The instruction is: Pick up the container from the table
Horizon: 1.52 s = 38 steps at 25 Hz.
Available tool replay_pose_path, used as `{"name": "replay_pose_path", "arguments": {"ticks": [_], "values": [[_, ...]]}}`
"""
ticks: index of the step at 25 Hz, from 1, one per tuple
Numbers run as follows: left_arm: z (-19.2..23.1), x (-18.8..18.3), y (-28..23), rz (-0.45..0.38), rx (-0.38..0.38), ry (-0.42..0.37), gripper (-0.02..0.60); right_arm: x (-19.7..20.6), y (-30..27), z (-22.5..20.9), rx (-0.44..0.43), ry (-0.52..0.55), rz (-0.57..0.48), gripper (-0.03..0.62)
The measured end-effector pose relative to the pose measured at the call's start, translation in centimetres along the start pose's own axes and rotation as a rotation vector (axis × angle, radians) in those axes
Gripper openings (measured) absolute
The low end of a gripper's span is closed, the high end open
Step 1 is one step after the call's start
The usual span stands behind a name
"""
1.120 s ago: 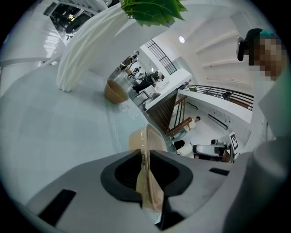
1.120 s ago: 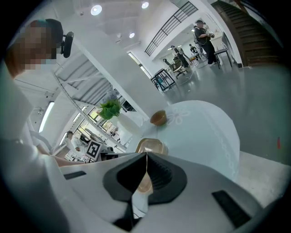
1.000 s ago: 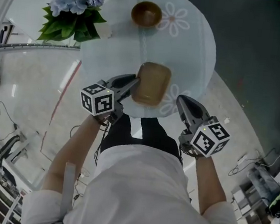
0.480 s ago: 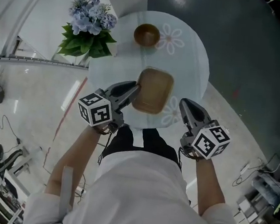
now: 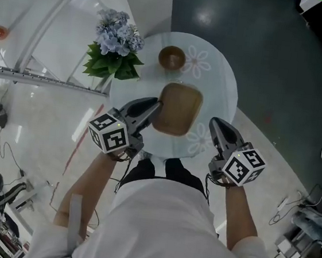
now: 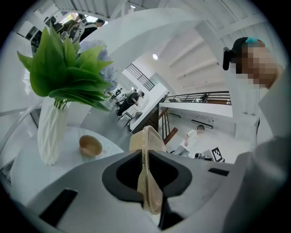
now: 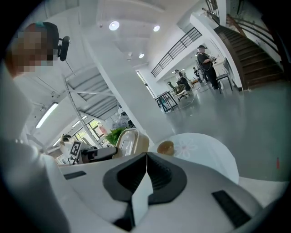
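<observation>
Head view: container (image 5: 179, 108) over near side of table (image 5: 228, 75). Left gripper (image 5: 154, 104) pinches its left rim, jaws just closing tighter. Right gripper (image 5: 217, 125) has jaws pressed together, empty. Step, judged: lifting. Next move calls for a firm, level raise.

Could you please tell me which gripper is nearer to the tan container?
Left. The left gripper, jaws just closing further, clamps the container by its left rim; the right gripper, shut and empty, sits apart off its lower right corner.

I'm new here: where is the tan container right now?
The container is centre frame in the head view, its left edge clamped in the left gripper, over the round table, the small bowl beyond it.
</observation>
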<state>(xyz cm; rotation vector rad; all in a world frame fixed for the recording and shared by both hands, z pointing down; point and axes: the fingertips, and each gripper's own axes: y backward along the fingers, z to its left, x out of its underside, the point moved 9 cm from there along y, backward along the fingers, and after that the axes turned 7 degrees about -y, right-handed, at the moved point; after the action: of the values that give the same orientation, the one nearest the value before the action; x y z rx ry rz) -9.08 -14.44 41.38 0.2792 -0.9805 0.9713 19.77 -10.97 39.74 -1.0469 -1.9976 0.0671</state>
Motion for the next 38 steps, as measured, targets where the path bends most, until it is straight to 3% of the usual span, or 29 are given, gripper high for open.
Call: {"name": "replay_pose_path", "arguments": {"ticks": [21,38], "values": [[-2.6,-7.4,3.0,-0.132,0.064,-0.108,0.049,-3.6,0.5,4.6,-0.02,0.059,-0.123,0.023],[-3.5,-10.0,4.4,-0.181,0.073,-0.158,0.049,-4.7,0.7,6.9,-0.039,0.081,-0.171,0.023]]}}
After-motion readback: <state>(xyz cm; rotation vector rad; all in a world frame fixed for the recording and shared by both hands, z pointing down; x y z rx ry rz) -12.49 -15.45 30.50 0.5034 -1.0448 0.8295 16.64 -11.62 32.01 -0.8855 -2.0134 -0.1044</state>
